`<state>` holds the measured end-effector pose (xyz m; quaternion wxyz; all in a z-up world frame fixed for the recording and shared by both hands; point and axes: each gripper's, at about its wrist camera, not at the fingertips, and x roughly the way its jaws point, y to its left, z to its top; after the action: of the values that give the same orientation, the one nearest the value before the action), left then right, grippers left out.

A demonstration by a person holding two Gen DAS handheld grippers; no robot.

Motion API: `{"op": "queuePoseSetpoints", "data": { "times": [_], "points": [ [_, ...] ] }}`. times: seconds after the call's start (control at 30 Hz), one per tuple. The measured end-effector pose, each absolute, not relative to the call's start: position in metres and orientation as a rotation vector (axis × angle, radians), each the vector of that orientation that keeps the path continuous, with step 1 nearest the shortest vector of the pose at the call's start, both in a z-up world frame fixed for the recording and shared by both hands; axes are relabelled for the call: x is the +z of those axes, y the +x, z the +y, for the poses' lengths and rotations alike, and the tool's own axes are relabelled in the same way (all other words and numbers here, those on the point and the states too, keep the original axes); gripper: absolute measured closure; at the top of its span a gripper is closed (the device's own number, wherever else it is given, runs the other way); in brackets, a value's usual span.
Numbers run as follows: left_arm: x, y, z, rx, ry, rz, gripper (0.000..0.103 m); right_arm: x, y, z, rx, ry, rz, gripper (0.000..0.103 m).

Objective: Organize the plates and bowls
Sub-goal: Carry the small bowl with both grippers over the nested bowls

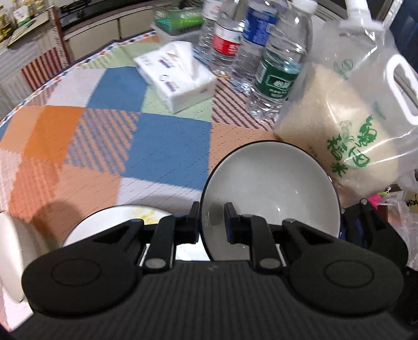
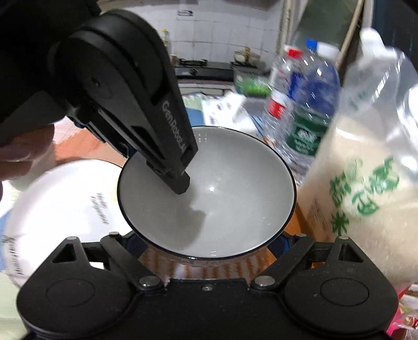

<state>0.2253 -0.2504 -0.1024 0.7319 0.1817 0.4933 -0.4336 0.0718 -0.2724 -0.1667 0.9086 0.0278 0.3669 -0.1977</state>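
Observation:
A white bowl (image 1: 274, 188) with a thin dark rim hangs tilted above the patchwork tablecloth. My left gripper (image 1: 212, 222) is shut on its near rim, one finger inside and one outside. The right wrist view shows the same bowl (image 2: 230, 198) with the left gripper (image 2: 172, 180) coming down from the upper left. My right gripper (image 2: 207, 245) stands wide, with the bowl's lower wall between its fingers. Its fingertips are hidden under the bowl, so contact cannot be judged. A white plate (image 1: 115, 222) with a yellow print lies on the table to the left, and the plate (image 2: 65, 204) also shows from the right wrist.
A clear bag of rice (image 1: 339, 125) stands just right of the bowl. Several water bottles (image 1: 274, 78) cluster behind it. A tissue pack (image 1: 177, 75) lies mid-table and a green box (image 1: 177, 18) sits at the far edge. A person's hand (image 2: 23, 154) holds the left gripper.

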Motion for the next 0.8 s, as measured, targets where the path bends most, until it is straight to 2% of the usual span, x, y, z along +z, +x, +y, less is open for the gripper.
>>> {"op": "queuePoseSetpoints", "data": {
  "times": [0.37, 0.8],
  "points": [
    [-0.06, 0.248, -0.156, -0.809, 0.301, 1.046, 0.086, -0.137, 0.105, -0.208, -0.251, -0.021, 0.691, 0.01],
    [-0.044, 0.295, -0.042, -0.623, 0.186, 1.04, 0.086, -0.123, 0.161, -0.135, 0.006, -0.102, 0.656, 0.01]
  ]
}}
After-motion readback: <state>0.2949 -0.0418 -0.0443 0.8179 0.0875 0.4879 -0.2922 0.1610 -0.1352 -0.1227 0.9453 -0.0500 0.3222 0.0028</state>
